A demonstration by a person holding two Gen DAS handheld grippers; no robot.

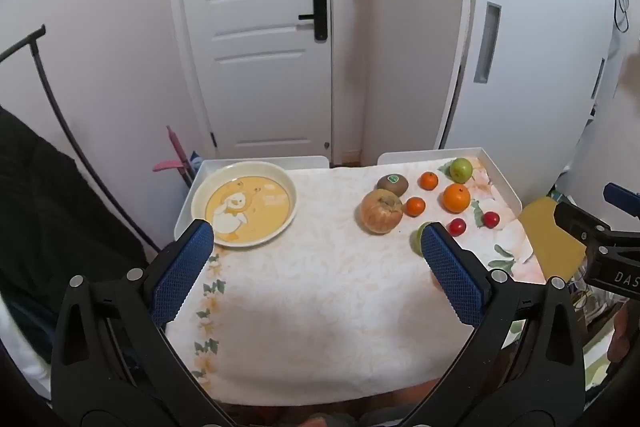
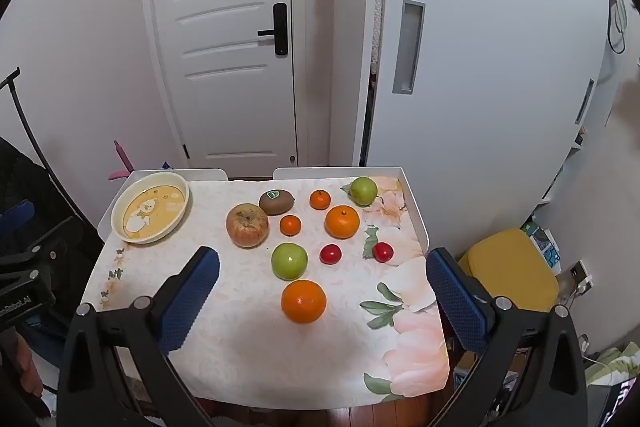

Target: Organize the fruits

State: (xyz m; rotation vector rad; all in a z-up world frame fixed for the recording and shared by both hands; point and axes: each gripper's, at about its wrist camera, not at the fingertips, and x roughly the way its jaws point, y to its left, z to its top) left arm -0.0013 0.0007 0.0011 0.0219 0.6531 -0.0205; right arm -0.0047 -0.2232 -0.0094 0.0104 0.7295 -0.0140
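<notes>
White doors back my worktop (image 2: 256, 355). Both my left tool (image 1: 318, 259) and right tool (image 2: 322, 283) gape wide, gripping nothing. Fruits (image 2: 303, 301) cluster at twelve o'clock; plate (image 2: 120, 217) at ten.

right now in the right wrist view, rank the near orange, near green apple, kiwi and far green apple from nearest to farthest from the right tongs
1. Near orange, centre front, just ahead of the right tongs.
2. Near green apple, just behind it.
3. Kiwi, farther back, slightly left.
4. Far green apple, back right.
</notes>
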